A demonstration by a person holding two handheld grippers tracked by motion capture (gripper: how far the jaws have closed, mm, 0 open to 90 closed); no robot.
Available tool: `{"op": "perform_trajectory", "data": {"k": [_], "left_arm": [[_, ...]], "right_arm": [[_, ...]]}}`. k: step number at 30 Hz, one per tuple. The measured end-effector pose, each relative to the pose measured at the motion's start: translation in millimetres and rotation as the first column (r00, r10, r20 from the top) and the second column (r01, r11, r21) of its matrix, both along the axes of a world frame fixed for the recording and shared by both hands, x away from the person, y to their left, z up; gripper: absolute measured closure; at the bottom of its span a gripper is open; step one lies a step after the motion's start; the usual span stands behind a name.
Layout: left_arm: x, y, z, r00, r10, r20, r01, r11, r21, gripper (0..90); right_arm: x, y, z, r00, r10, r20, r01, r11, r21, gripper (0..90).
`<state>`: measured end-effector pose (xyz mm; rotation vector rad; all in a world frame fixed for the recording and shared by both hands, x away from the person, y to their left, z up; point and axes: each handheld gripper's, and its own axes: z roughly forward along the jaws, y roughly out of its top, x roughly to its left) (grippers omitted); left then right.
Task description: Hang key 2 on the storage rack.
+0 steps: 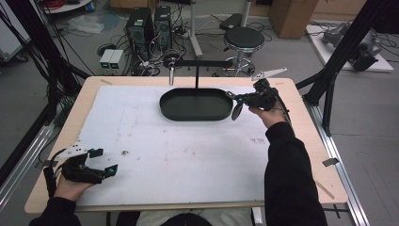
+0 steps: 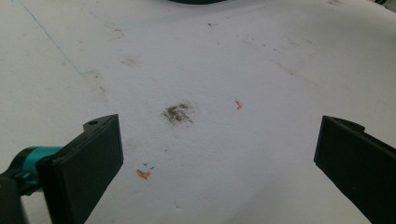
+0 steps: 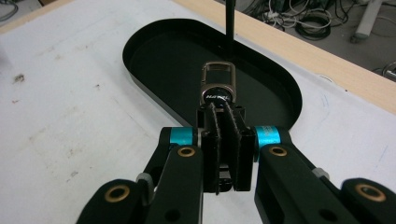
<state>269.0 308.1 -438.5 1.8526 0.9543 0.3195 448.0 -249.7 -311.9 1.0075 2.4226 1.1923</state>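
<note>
A pale wooden tabletop (image 1: 306, 141) carries a white sheet (image 1: 188, 155) that covers nearly all of it, marked with small brown smudges and orange flecks. A black oval tray (image 1: 197, 113) rests on the sheet toward the far edge.

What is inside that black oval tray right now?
The tray looks bare apart from a thin black post rising near its far rim. The right tongs pinch a metal clip above it, hiding part of the floor.
</note>
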Motion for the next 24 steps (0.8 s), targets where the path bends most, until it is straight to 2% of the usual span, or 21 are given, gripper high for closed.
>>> {"op": "perform_trajectory", "data": {"k": [2,14,16,24], "left_arm": [[0.3,-0.7,-0.3,1.0,-0.001,0.0,0.001,1.0,0.001,1.8],[-0.1,-0.9,-0.4,1.0,-0.001,0.003,0.001,1.0,0.001,1.7],[-0.4,-1.9,-0.6,1.0,-0.009,0.001,0.009,0.9999,0.012,1.7],[-0.7,-0.5,-0.4,1.0,-0.005,0.003,0.005,1.0,0.001,1.8]], "right_arm": [[3.4,1.4,2.6,1.0,-0.002,0.0,0.002,1.0,-0.011,85.7],[19.3,9.0,26.4,0.9997,0.006,0.022,-0.006,1.0,0.007,85.6],[22.5,10.6,29.1,0.9997,0.004,0.025,-0.004,1.0,0.008,85.7],[37.4,24.0,32.4,0.9995,0.011,0.03,-0.011,1.0,0.012,85.6]]}}
